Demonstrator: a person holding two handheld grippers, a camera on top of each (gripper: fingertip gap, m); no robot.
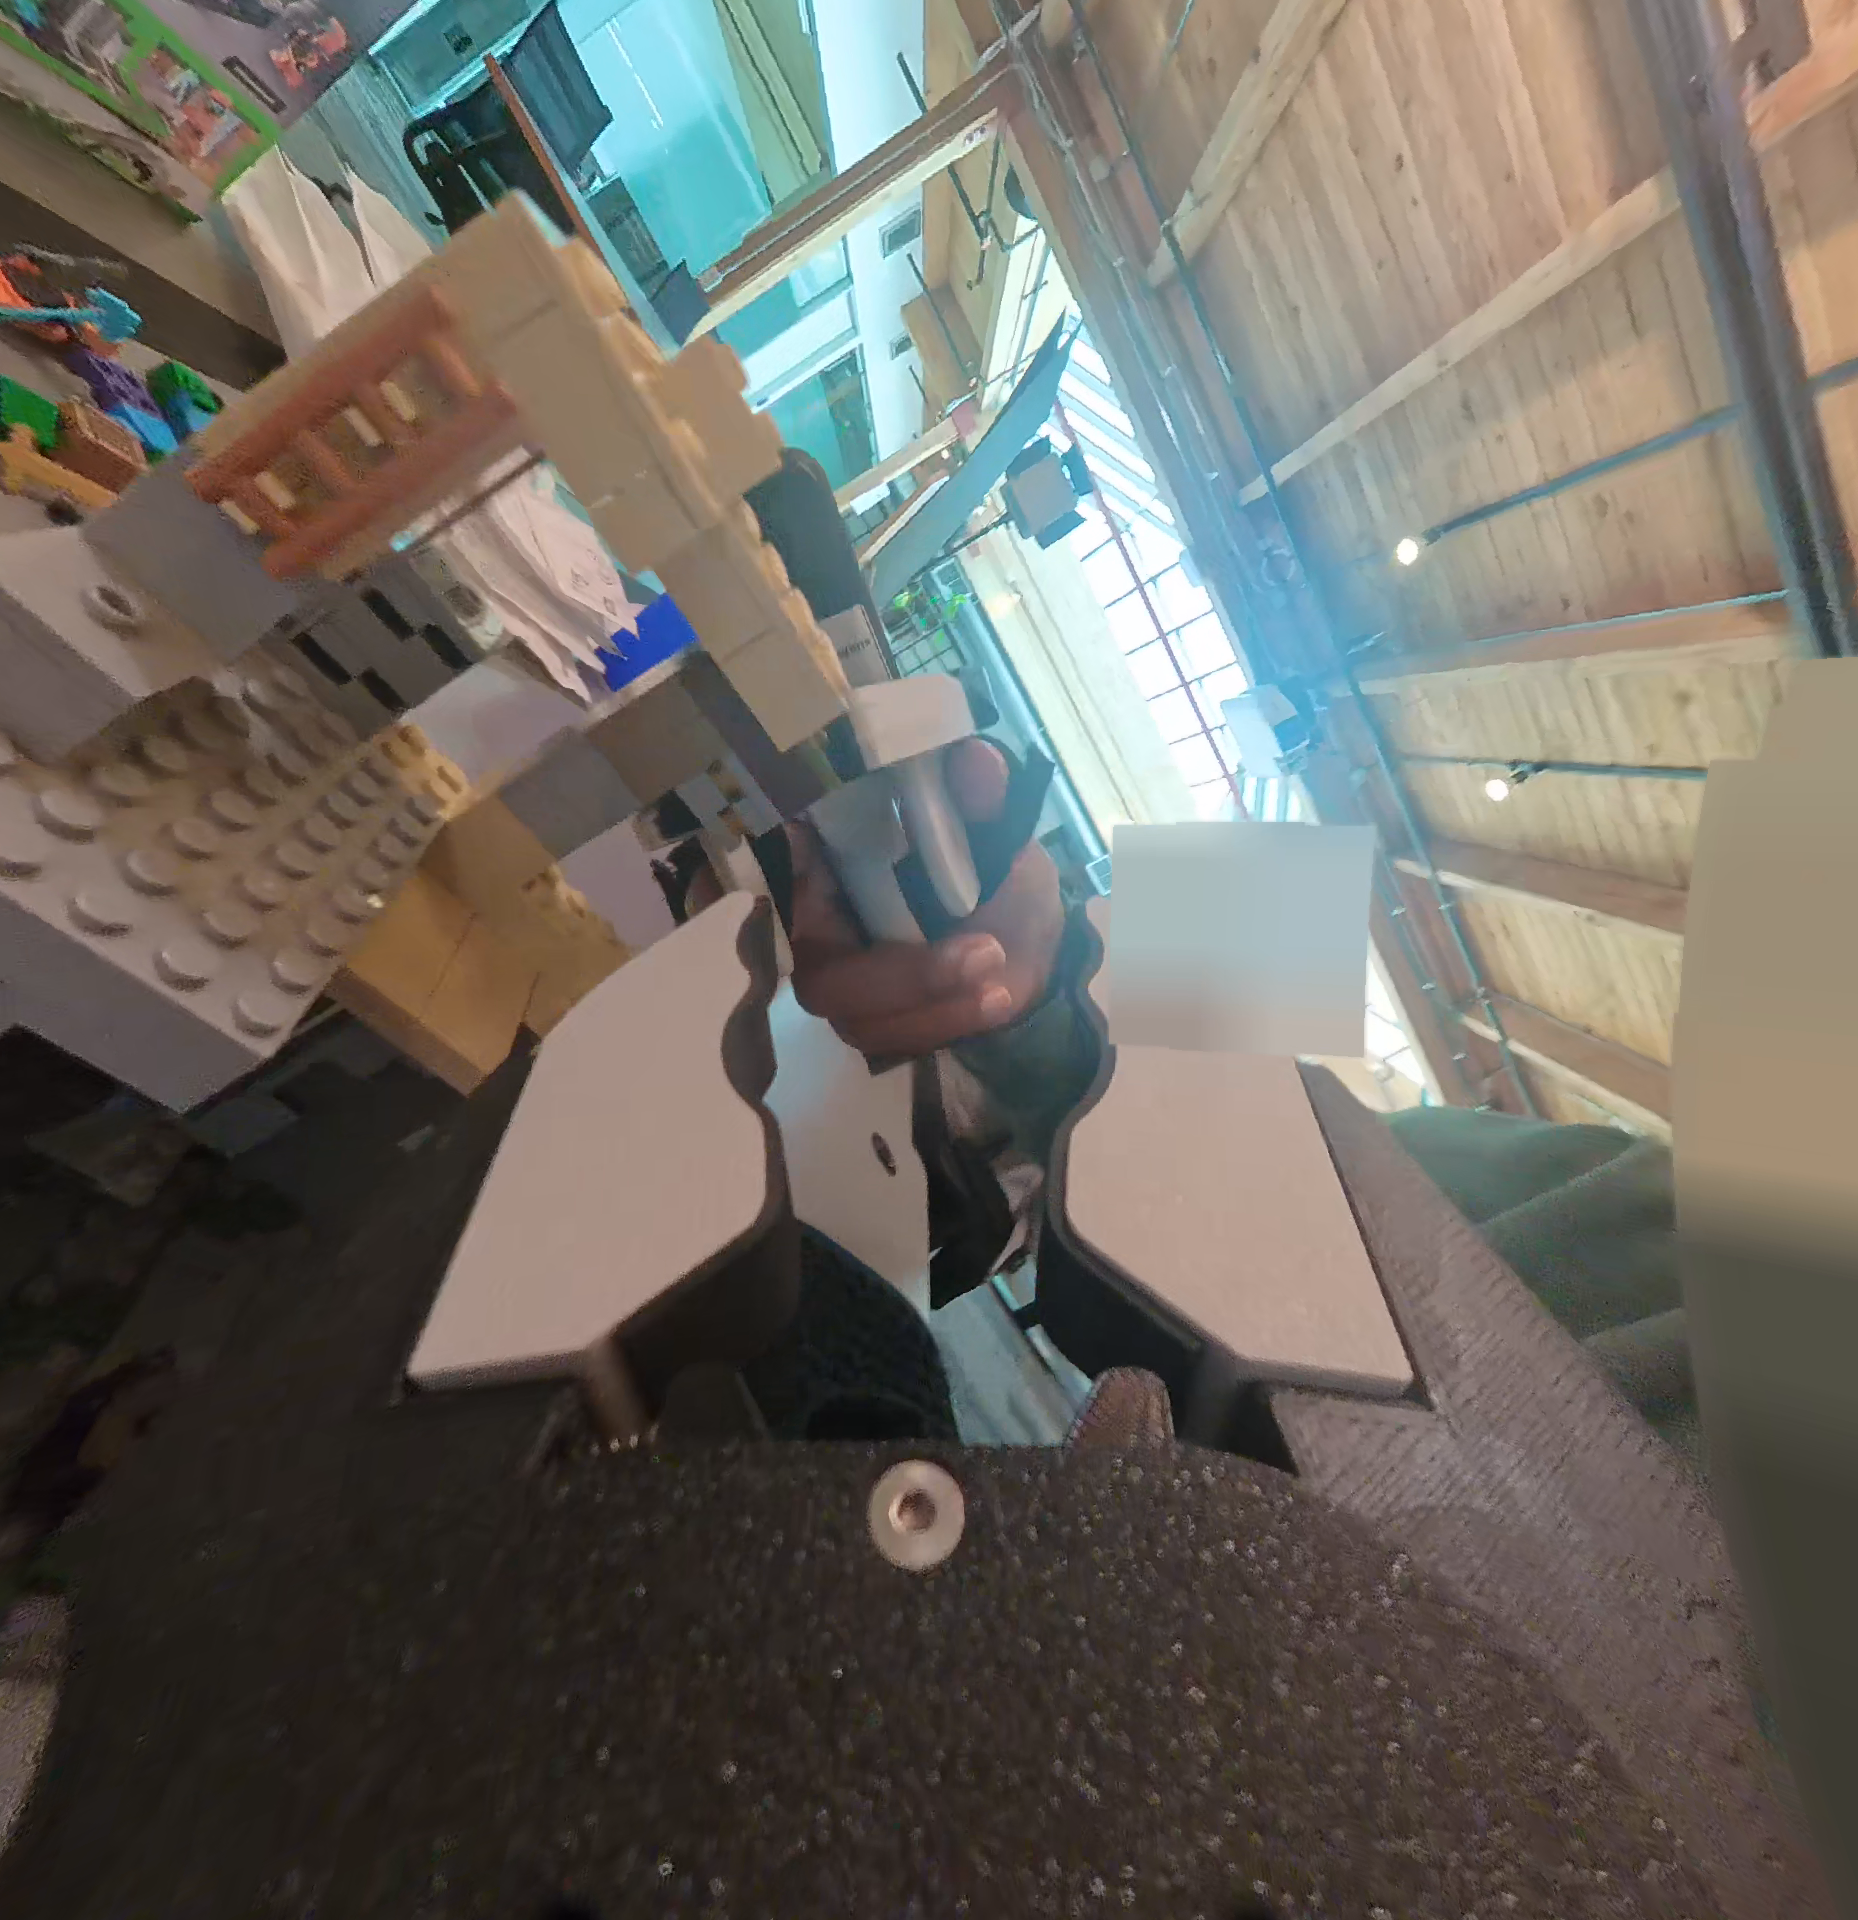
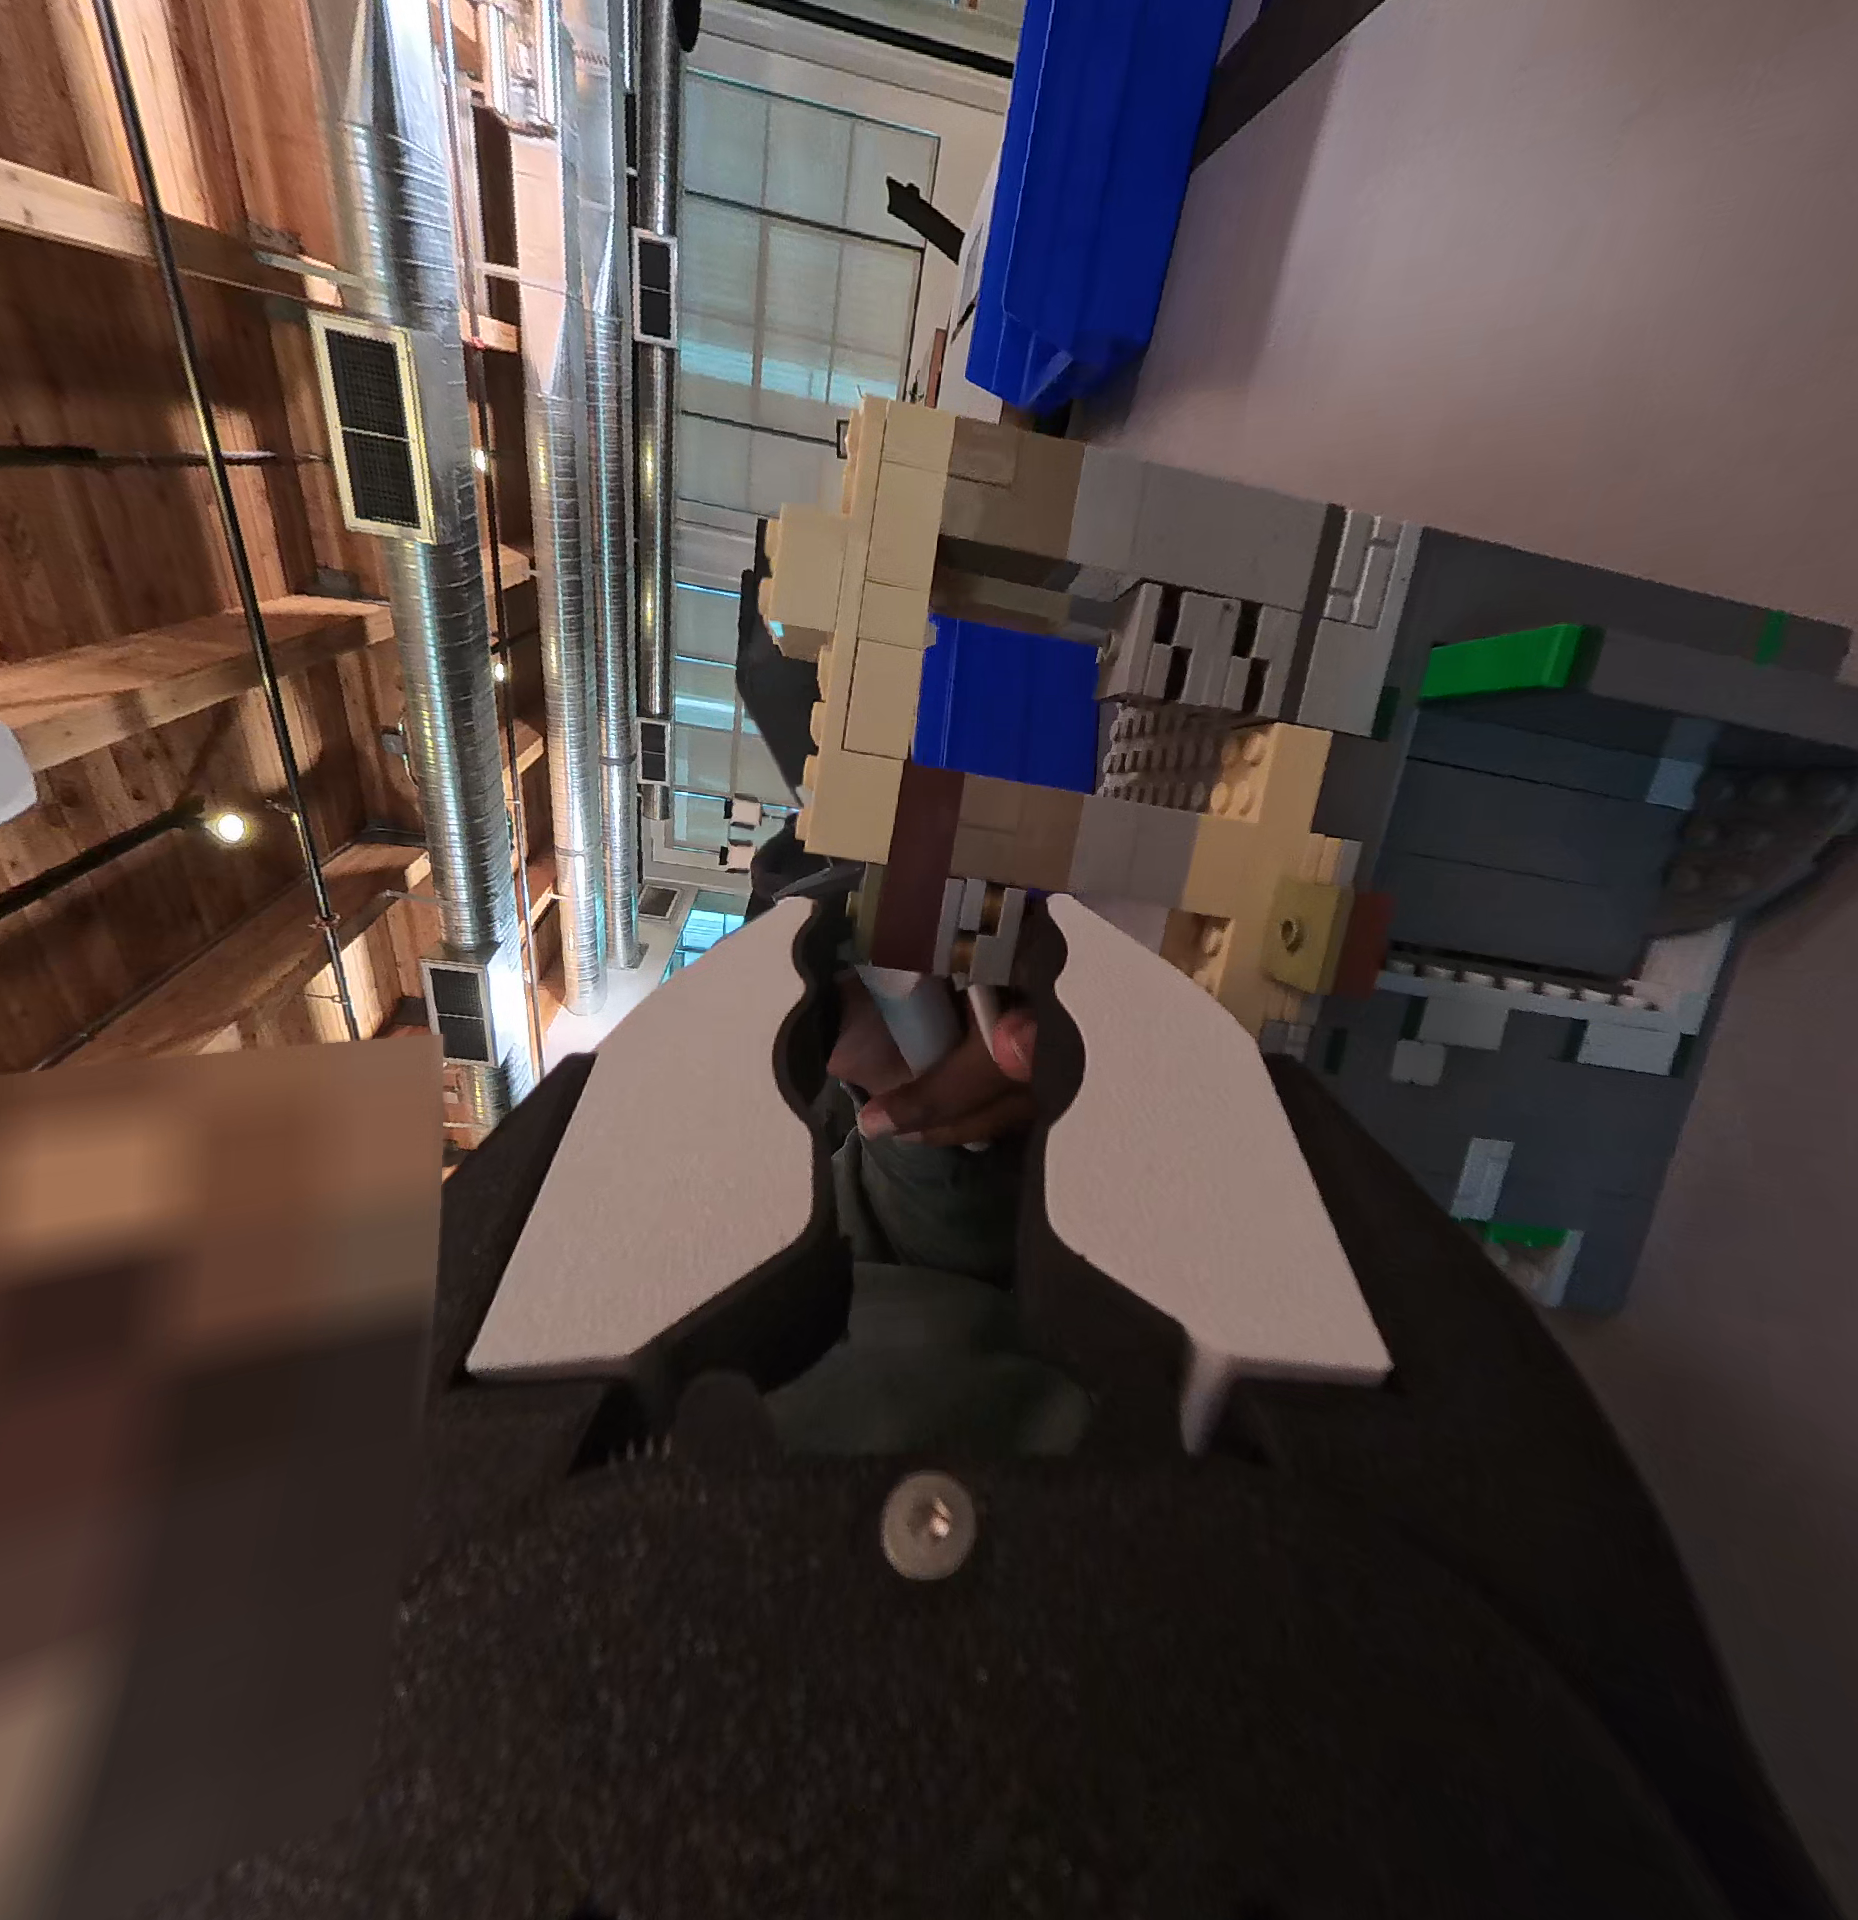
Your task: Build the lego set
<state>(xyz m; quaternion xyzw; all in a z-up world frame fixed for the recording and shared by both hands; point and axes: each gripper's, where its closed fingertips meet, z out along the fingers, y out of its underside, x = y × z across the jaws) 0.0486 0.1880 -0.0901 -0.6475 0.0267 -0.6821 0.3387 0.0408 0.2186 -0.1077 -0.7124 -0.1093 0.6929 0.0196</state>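
Beyond right tongs (image 2: 925,997), lego build (image 2: 1091,665), tilted

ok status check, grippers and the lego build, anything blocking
Left gripper open, empty. Right gripper open, fingertips at the edge of the tan and grey lego build, no grip seen. Each view shows a hand on the other gripper beyond its fingers.

Both cameras are rolled far over, so the room runs sideways in each view. The left gripper (image 1: 909,966) has its jaws parted, with a clear gap between the two pale fingers (image 1: 634,1122). Through that gap shows a bare hand (image 1: 925,935) wrapped around the other tool's handle. The right gripper (image 2: 930,977) is likewise spread apart, and between its fingers (image 2: 1195,1143) a hand (image 2: 946,1091) shows with curled fingertips.
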